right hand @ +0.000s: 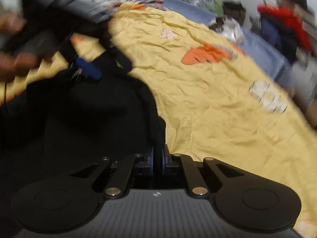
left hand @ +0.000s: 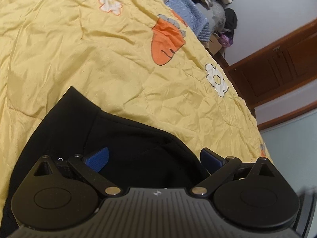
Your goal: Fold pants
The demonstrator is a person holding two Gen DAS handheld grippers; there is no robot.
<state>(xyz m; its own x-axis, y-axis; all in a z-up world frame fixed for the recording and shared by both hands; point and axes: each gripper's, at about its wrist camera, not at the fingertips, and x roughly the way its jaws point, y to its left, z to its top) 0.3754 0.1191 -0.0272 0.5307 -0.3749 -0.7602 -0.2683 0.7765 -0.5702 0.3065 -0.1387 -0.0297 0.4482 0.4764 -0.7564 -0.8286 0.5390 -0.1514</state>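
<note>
From the left wrist, your left gripper (left hand: 154, 157) hangs with its jaws wide apart over the black pants (left hand: 122, 138), which lie on the yellow quilt (left hand: 99, 49) near its edge. Nothing is pinched here: the blue pads (left hand: 99, 158) sit over cloth without pressing it. If the other side gets pulled while this one grips nothing, the whole garment will likely slide across the quilt instead of folding. A closing grab from here could also take several layers, since the cloth is bunched under the pads.

From the right wrist, your right gripper (right hand: 158, 157) has its jaws together, clamped on a narrow ridge of the pants (right hand: 79, 119). The bite looks thin and close to the edge, so a quick tug may strip it free. The picture is smeared, so I cannot tell how much cloth is caught. The left gripper (right hand: 87, 67) and your hand (right hand: 11, 45) are near the same fabric; watch for a collision.
</note>
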